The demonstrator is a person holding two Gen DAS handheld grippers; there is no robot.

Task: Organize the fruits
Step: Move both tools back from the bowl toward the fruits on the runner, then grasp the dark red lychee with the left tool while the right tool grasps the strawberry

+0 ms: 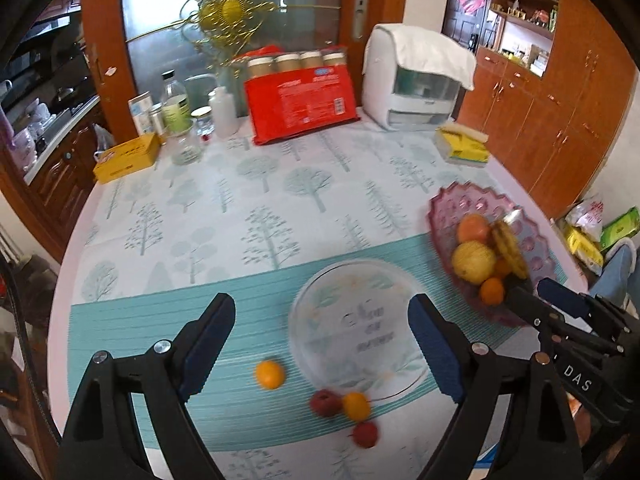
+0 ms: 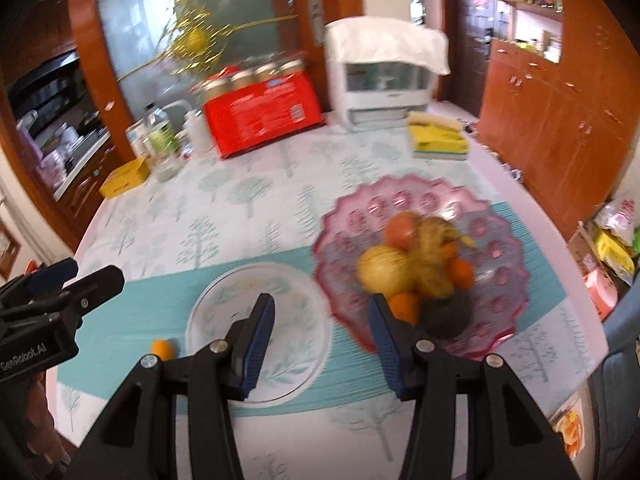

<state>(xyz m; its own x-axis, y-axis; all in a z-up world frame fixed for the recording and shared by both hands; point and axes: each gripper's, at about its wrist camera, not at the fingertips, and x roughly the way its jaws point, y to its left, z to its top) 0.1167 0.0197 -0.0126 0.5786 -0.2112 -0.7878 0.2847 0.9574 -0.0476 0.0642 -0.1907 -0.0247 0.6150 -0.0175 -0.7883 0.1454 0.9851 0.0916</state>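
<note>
Clearly the task is only partly done, as far as I can judge; the pink bowl (image 1: 440, 208) on the right side of the desk (image 1: 240, 184) already holds a pile of fruits, namely a big yellow fruit (image 1: 474, 262), a larger orange fruit (image 1: 473, 229) behind it, a banana (image 1: 509, 250) and at least one small orange (image 1: 492, 291), with a dark thing near the front that is too blurred to name; the clear glass plate (image 1: 360, 320), which stands just beside the bowl on the teal striped part of the cloth, has nothing on it that I can see; four small fruits lie loose on the desk in front of this plate, one orange fruit (image 1: 270, 374) apart to the left, then a red fruit (image 1: 326, 403) touching another orange one (image 1: 356, 405) at the near rim of the plate, and a second red fruit (image 1: 366, 434) nearest to the camera; these four are probably what is left to be sorted; the left gripper (image 1: 322, 348) is opened wide and holds nothing, hovering above the loose fruits and the plate; the right gripper (image 2: 322, 338) has also its jaws apart and empty, between the plate and the bowl; whether the loose fruits belong to the plate or to the bowl, the pictures do not tell.
</note>
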